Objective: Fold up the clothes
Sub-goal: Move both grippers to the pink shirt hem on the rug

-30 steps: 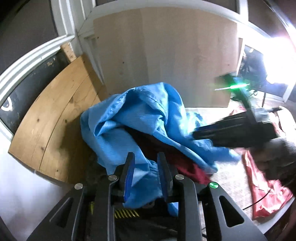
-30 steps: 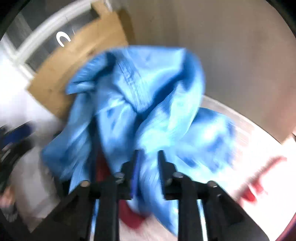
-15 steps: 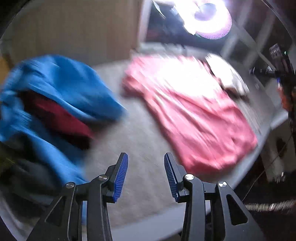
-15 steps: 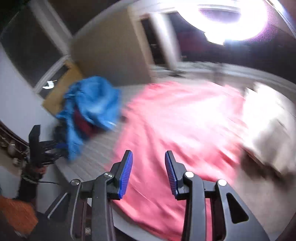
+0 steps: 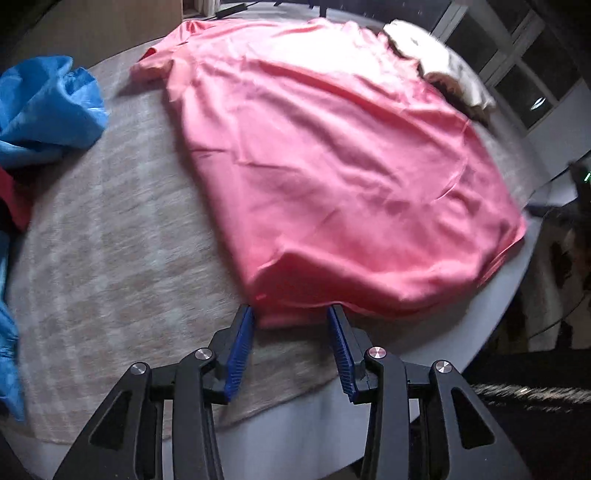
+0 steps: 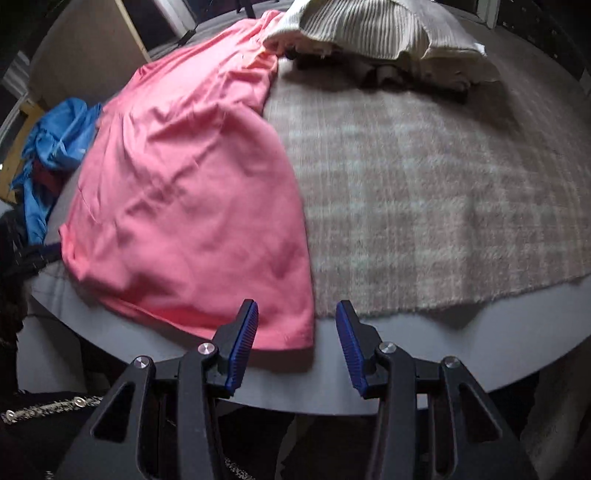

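A pink T-shirt [image 5: 332,155] lies spread flat on the table, hem toward me and collar far away. My left gripper [image 5: 290,314] points down at the hem's left corner. Its jaws are closing with that corner between the blue pads, which do not press on it. In the right wrist view the same shirt [image 6: 192,192] fills the left half. My right gripper [image 6: 296,308] hovers over the hem's other corner at the table edge. Its jaws are opening and grip nothing.
A grey checked cloth [image 6: 424,192] covers the round table [image 6: 406,369]. A crumpled blue garment [image 5: 44,107] with dark red cloth [image 6: 44,177] under it is piled at the left. A cream knit [image 6: 376,29] lies beyond the shirt's collar.
Both grippers have let go of the blue garment and swung away from its pile to the pink shirt's near hem. Both pairs of jaws stand wider than a second ago.
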The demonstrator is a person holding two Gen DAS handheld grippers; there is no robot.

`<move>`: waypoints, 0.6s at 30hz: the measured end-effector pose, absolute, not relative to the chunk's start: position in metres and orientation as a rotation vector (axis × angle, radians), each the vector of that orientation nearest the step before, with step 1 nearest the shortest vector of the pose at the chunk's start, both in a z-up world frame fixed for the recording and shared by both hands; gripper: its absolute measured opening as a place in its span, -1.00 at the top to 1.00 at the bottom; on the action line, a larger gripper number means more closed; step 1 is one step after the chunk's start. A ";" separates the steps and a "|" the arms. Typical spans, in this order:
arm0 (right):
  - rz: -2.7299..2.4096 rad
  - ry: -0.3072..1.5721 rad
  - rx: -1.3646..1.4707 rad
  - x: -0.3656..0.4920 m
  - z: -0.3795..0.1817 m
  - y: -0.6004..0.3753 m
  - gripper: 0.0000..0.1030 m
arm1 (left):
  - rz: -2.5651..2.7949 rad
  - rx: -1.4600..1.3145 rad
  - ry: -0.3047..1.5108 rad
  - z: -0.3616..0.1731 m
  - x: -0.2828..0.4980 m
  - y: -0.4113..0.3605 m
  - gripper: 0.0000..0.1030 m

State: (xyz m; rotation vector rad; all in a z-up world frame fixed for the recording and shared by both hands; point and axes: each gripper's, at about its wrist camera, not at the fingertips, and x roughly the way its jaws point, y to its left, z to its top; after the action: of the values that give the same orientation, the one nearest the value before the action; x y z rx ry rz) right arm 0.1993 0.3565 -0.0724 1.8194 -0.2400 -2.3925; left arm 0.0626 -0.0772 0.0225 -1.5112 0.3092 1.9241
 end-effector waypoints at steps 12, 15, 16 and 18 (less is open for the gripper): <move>-2.354 -0.076 1.729 0.204 -0.069 0.338 0.16 | 2.067 -1.566 0.361 0.054 0.096 -0.127 0.50; -2.329 -0.026 1.733 0.203 -0.074 0.332 0.16 | 2.040 -1.470 0.364 0.058 0.090 -0.103 0.02; -2.319 -0.014 1.739 0.204 -0.074 0.329 0.16 | 2.025 -1.462 0.374 0.055 0.087 -0.096 0.01; -2.314 0.007 1.750 0.205 -0.077 0.324 0.16 | 1.981 -1.468 0.397 0.047 0.082 -0.085 0.13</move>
State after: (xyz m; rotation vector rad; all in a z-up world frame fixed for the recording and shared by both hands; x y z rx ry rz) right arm 0.2046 0.3238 -0.0767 1.7497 0.0068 -2.3141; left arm 0.0816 -0.0851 0.0465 -1.4680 0.3969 1.9812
